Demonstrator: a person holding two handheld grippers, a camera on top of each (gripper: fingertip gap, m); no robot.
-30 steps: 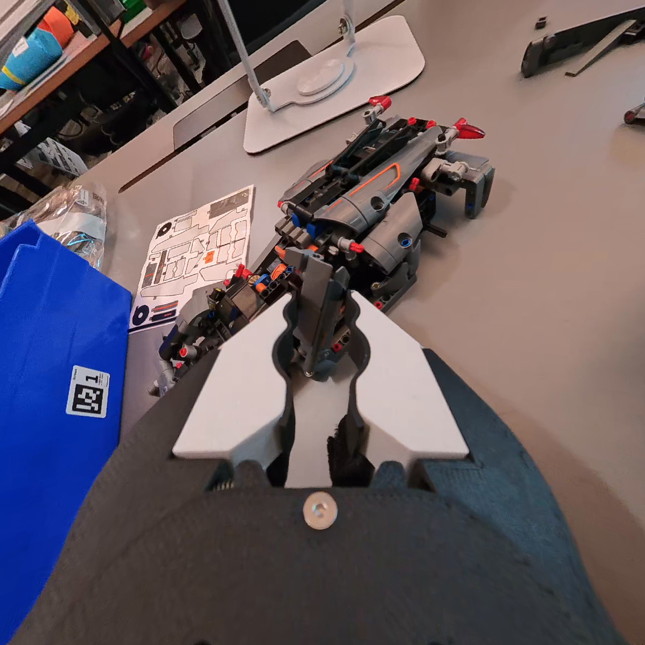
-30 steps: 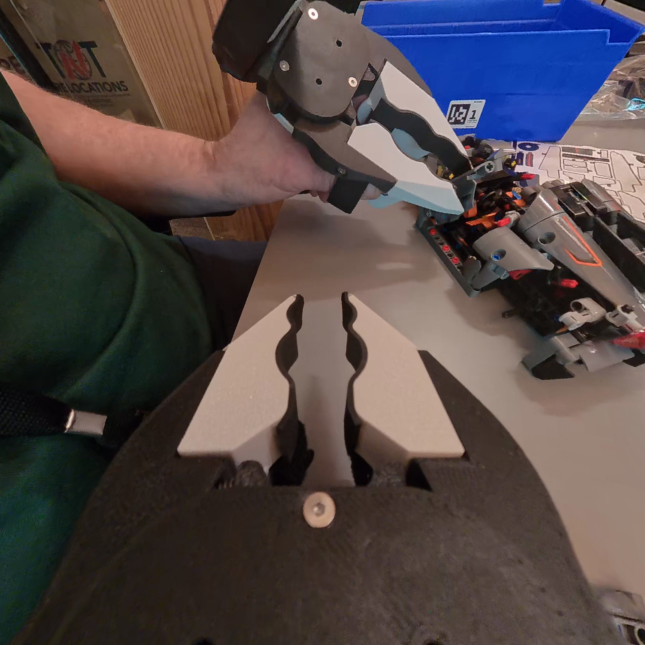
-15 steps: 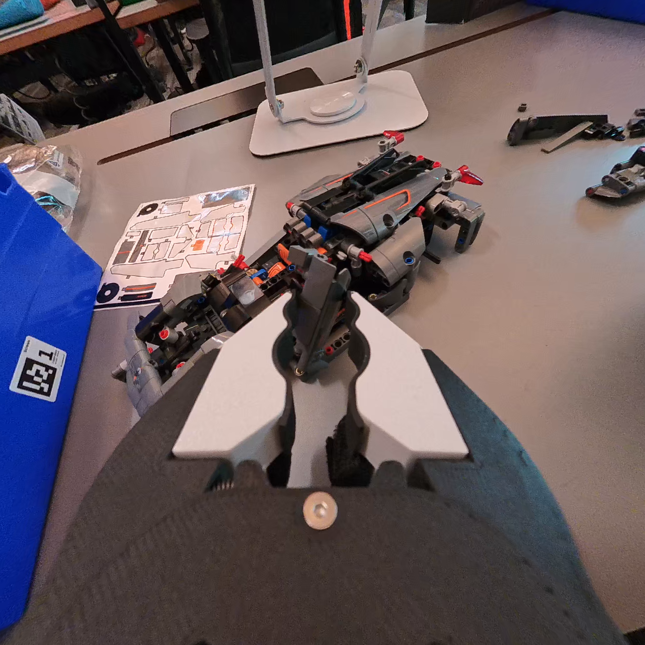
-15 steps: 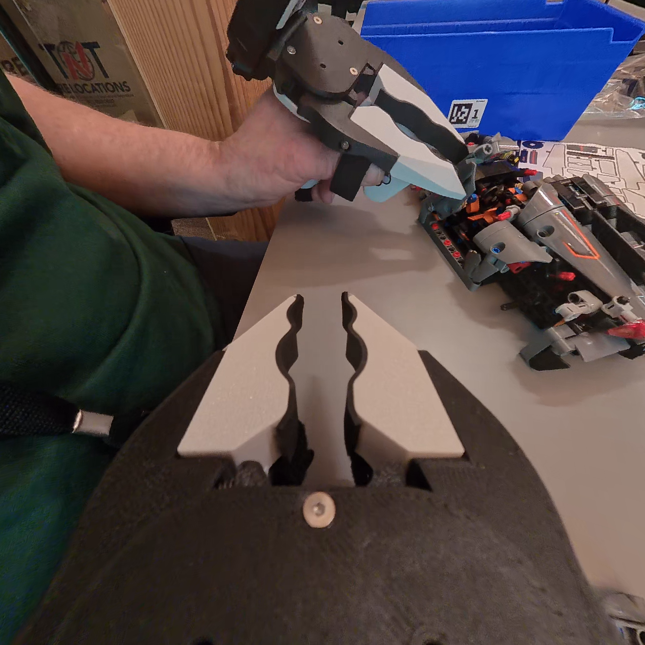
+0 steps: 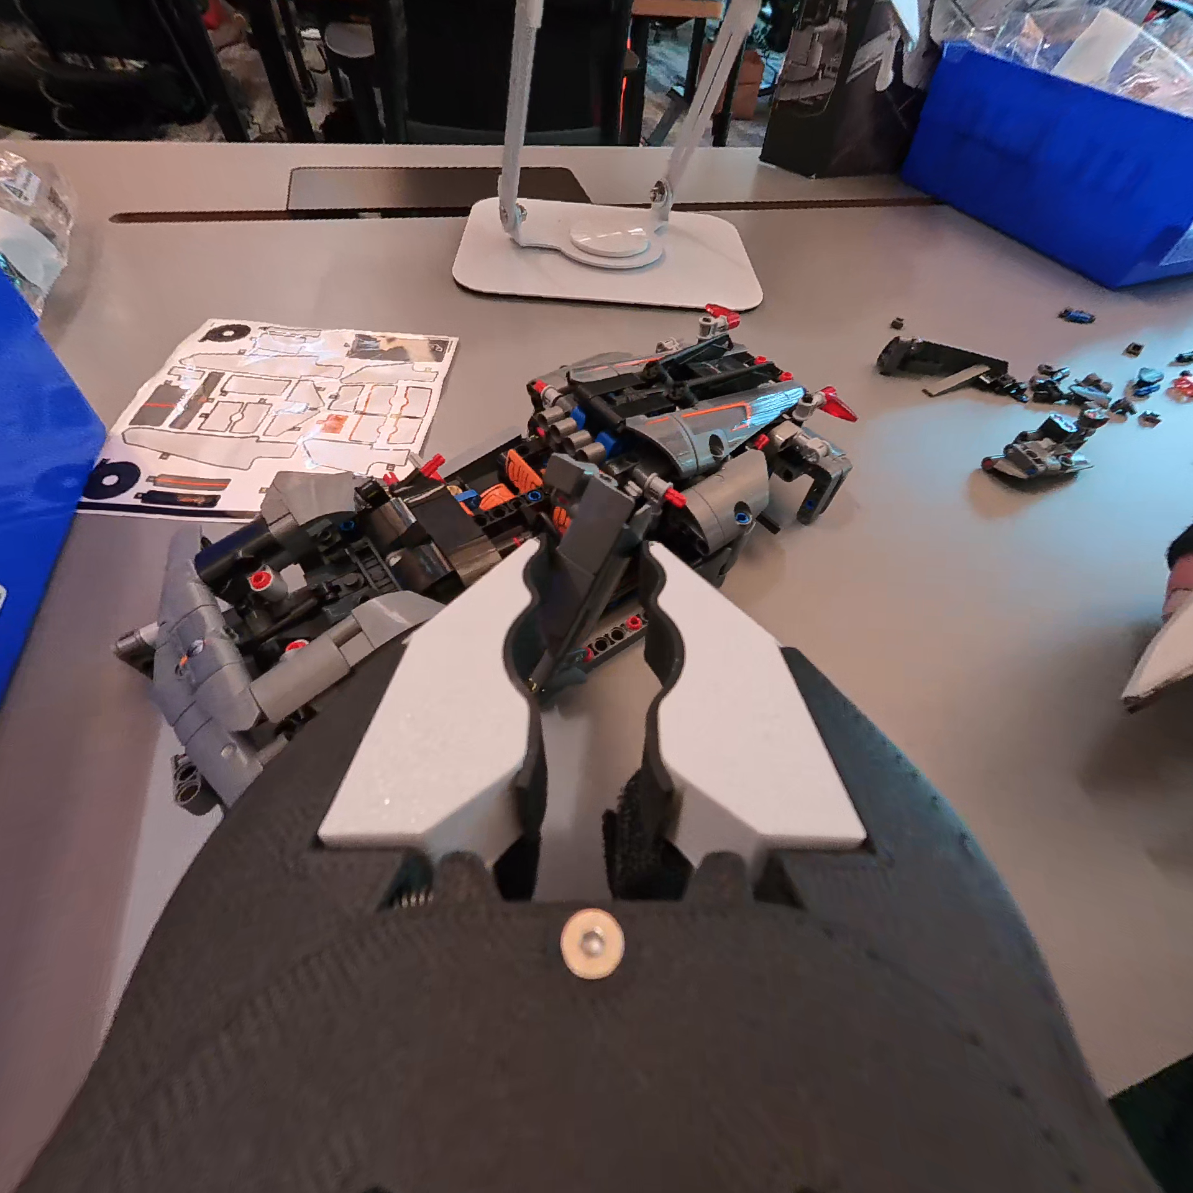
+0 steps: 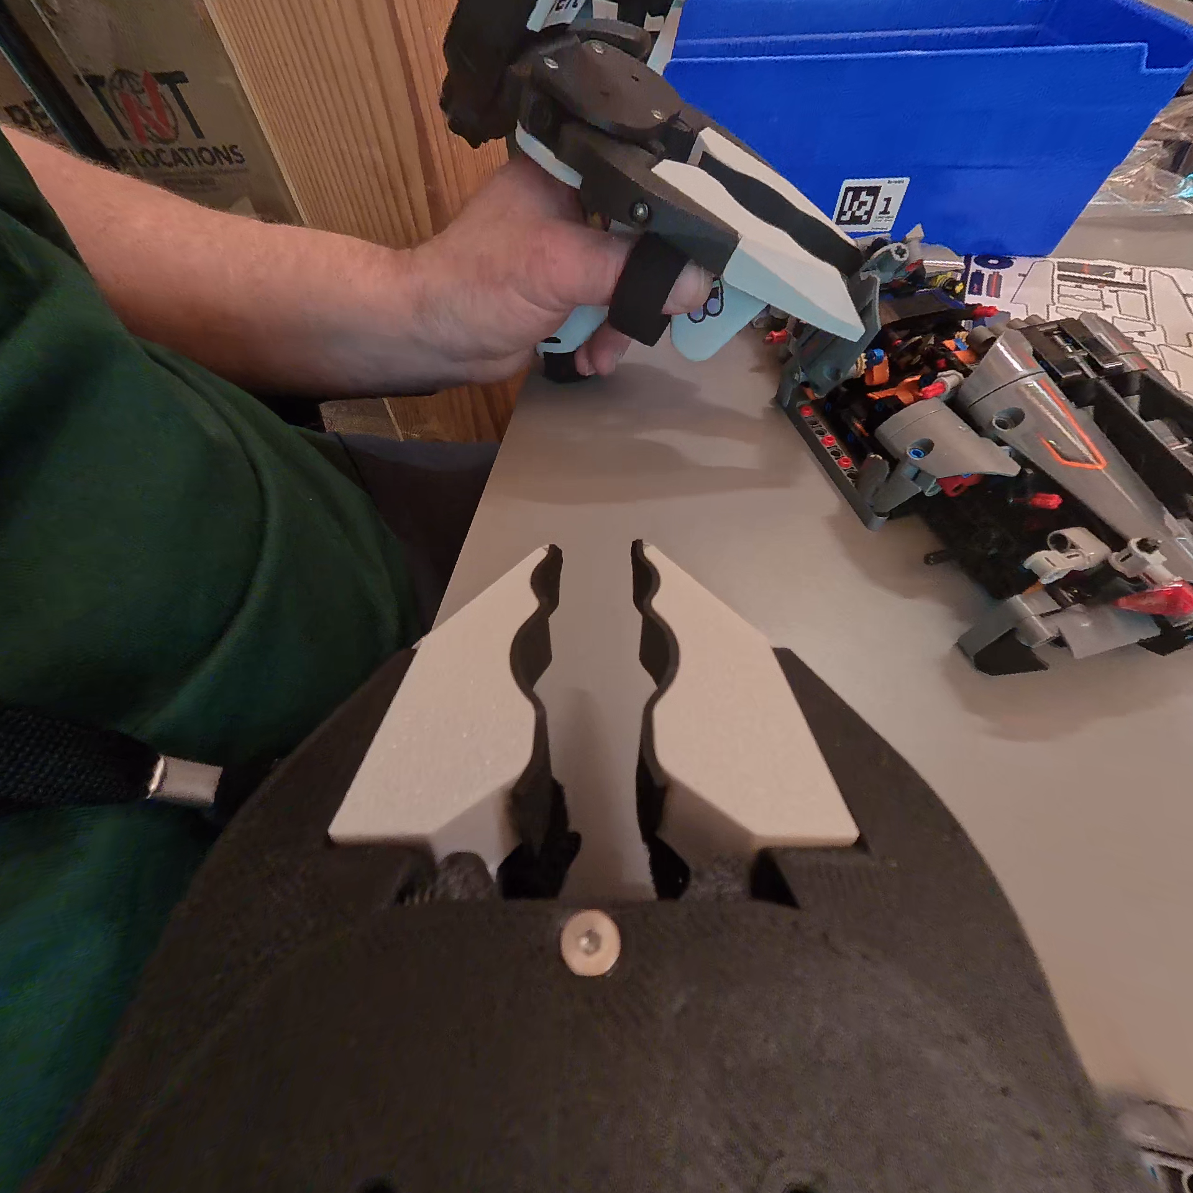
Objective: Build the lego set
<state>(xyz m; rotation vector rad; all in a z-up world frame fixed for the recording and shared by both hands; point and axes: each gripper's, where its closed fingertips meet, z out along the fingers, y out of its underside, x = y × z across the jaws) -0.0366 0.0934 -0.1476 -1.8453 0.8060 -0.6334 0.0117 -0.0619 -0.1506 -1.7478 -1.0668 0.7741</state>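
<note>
A grey, black and orange lego car model (image 5: 678, 426) lies on the grey table (image 5: 904, 645). My left gripper (image 5: 591, 561) is shut on a dark grey panel piece (image 5: 594, 529) that stands up from the model's near side. In the right wrist view a hand holds the left gripper (image 6: 852, 310) on that panel (image 6: 833, 355) at the model's (image 6: 1033, 465) near left corner. My right gripper (image 6: 594, 549) is open and empty, above the table's front edge, well short of the model.
A sticker sheet (image 5: 284, 413) lies left of the model. Blue bins stand at the left (image 5: 39, 452) and back right (image 5: 1065, 161). A white stand base (image 5: 607, 258) is behind the model. Loose lego parts (image 5: 1046, 413) lie at the right. A person's green-clad body (image 6: 161, 516) is left of the table. The tips of one gripper are about 15 centimeters away from the tips of the other.
The left gripper has come down lower and swung round while still holding the grey panel; its view now takes in the table's right side. The right gripper has stayed put.
</note>
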